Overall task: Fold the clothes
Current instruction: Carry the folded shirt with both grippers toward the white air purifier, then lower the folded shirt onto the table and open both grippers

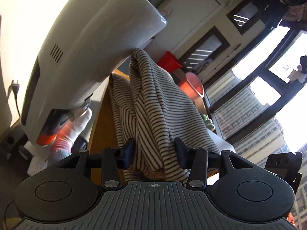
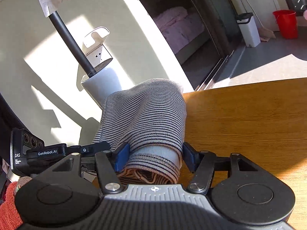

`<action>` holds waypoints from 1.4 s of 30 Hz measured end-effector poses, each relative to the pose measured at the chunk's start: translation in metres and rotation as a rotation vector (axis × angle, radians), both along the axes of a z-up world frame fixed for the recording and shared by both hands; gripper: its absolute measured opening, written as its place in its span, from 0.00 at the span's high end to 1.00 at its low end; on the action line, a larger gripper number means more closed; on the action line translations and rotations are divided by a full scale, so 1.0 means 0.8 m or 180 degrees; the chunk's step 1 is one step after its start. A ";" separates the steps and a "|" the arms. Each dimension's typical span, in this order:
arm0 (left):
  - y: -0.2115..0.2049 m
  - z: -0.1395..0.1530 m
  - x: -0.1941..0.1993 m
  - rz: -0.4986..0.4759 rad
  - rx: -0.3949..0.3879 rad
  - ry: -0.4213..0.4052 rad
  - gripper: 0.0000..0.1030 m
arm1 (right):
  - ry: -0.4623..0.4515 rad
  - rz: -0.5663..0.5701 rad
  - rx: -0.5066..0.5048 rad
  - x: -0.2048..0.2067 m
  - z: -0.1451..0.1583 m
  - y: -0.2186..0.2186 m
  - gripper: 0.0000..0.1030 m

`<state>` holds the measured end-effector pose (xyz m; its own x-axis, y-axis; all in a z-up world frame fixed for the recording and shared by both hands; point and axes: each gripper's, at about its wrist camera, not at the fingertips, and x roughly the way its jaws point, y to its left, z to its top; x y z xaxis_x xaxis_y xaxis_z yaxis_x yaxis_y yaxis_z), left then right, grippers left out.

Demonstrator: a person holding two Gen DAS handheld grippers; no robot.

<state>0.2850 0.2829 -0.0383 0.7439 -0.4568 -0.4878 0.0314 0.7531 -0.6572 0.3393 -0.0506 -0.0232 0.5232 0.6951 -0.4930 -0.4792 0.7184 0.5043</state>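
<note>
Wooden table (image 2: 249, 118) supports the striped garment (image 2: 145, 118), bunched between the blue fingers of both left gripper (image 1: 154, 151) and right gripper (image 2: 155, 158), each clamped on it.

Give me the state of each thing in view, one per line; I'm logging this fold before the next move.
Left gripper: jaws shut on the striped garment.
Right gripper: jaws shut on the striped garment.
Striped garment: bunched, held by both grippers, hanging in folds in the left wrist view.
Wooden table: bare where visible, partly sunlit.
Red bucket: upright on the floor.
</note>
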 end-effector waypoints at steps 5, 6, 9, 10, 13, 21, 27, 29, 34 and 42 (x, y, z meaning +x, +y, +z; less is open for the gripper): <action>-0.024 0.008 0.002 -0.0153 0.0179 -0.0092 0.51 | -0.0098 -0.0022 -0.0242 0.001 0.002 -0.003 0.48; -0.022 0.020 -0.001 -0.0084 0.0298 -0.0149 0.52 | -0.0208 -0.0001 -0.0345 -0.006 0.003 0.002 0.48; -0.018 0.069 -0.023 0.0238 0.0784 -0.0562 0.52 | -0.0493 0.0054 -0.0623 -0.019 0.004 0.018 0.48; -0.018 0.088 -0.030 0.0294 0.0896 -0.0741 0.52 | -0.0560 0.0065 -0.0699 -0.020 0.004 0.022 0.48; -0.028 0.122 -0.021 0.0026 0.0857 -0.1064 0.45 | -0.0774 0.0094 -0.0918 -0.025 0.007 0.035 0.48; -0.008 0.025 0.074 -0.0037 0.0570 -0.0323 0.73 | -0.1474 0.0139 -0.1384 -0.067 0.029 0.052 0.32; 0.013 0.010 0.071 -0.0045 0.0379 -0.0341 0.79 | -0.1322 0.0247 -0.0838 -0.052 0.038 0.091 0.32; 0.014 0.008 0.072 -0.0034 0.0376 -0.0339 0.80 | -0.1327 0.0290 -0.0995 -0.054 0.017 0.119 0.30; 0.013 0.007 0.071 0.0033 0.0450 -0.0333 0.80 | -0.1481 0.0242 -0.1402 -0.072 -0.005 0.153 0.28; -0.014 0.032 0.040 0.0313 0.0809 -0.0337 0.75 | -0.1259 0.0123 -0.0989 -0.079 0.013 0.103 0.07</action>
<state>0.3172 0.2719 -0.0127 0.8315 -0.2529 -0.4946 0.0084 0.8960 -0.4440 0.2763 0.0315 -0.0129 0.6886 0.5695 -0.4488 -0.6196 0.7837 0.0439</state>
